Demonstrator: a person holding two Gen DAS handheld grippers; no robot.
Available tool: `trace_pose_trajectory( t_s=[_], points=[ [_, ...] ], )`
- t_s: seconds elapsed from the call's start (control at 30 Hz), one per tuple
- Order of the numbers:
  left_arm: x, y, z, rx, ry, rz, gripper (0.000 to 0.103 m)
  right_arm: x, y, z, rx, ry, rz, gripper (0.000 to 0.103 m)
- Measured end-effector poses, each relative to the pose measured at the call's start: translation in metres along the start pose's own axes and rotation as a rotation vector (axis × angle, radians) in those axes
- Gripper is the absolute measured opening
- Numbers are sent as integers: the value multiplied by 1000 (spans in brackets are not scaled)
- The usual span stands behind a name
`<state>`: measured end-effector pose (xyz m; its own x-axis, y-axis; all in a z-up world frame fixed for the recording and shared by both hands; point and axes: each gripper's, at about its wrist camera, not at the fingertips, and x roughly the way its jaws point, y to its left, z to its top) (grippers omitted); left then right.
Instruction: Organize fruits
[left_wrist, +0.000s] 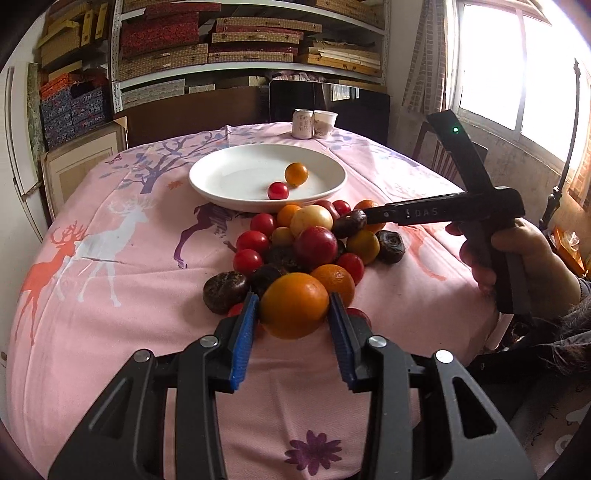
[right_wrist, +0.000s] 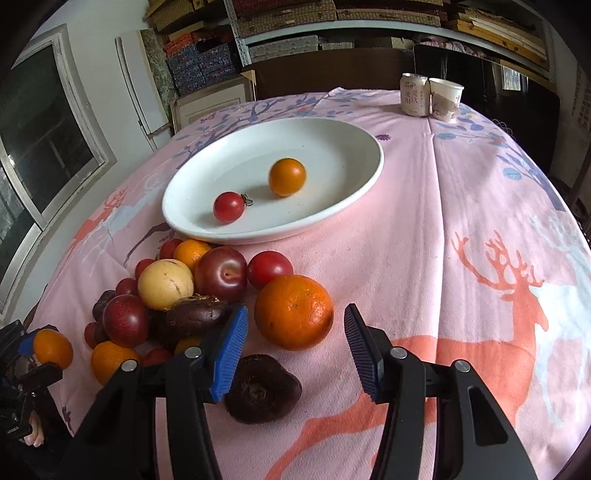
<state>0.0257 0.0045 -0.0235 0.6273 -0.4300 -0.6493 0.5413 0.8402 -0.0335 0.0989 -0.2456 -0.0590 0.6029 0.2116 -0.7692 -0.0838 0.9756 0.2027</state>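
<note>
A pile of fruit (left_wrist: 306, 243) lies on the pink tablecloth in front of a white plate (left_wrist: 207, 186): red tomatoes, oranges, a pale round fruit and dark wrinkled ones. The plate (right_wrist: 177, 221) holds one red tomato (right_wrist: 229, 206) and one small orange fruit (right_wrist: 287, 177). My left gripper (left_wrist: 293, 306) is shut on an orange (left_wrist: 293, 314) at the pile's near edge, blue pads against both its sides. My right gripper (right_wrist: 295, 321) stands open around a larger orange (right_wrist: 293, 312), with a gap on each side. A dark fruit (right_wrist: 262, 387) lies under its left finger.
A drink can (left_wrist: 303, 123) and a paper cup (left_wrist: 325, 123) stand at the table's far edge. Shelves full of boxes (left_wrist: 221, 40) fill the back wall. A window (left_wrist: 517, 74) is at the right. A person's hand (left_wrist: 517, 258) holds the right gripper's handle.
</note>
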Motion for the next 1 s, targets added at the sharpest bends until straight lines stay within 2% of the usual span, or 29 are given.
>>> trace_pose_trajectory(
  t_s=[0.1, 0.27, 0.4, 0.53, 0.67, 0.87, 0.9, 0.93, 1.0],
  points=[
    [1, 6, 1, -24, 4, 5, 37, -1, -2, 0, 24, -16, 22, 45],
    [4, 19, 15, -70, -8, -3, 38, -26, -10, 4, 58, -98, 50, 45],
    [21, 29, 50, -75, -24, -18, 38, -34, -14, 28, 77, -128, 82, 45],
    [58, 41, 96, -82, -23, -45, 38, -26, -11, 59, 69, -141, 99, 45],
    [111, 50, 124, -98, 49, -54, 38, -2, -10, 81, 76, -115, 89, 45],
    [162, 57, 135, -118, 152, -38, 38, 24, -12, 90, 79, -73, 89, 48],
    [165, 59, 136, -132, 163, -44, 41, 23, -13, 89, 86, -83, 94, 54],
    [164, 62, 134, -149, 162, -51, 46, 19, -14, 88, 91, -96, 92, 56],
    [153, 66, 134, -174, 130, -45, 68, 11, -15, 85, 90, -108, 92, 56]
  ],
)
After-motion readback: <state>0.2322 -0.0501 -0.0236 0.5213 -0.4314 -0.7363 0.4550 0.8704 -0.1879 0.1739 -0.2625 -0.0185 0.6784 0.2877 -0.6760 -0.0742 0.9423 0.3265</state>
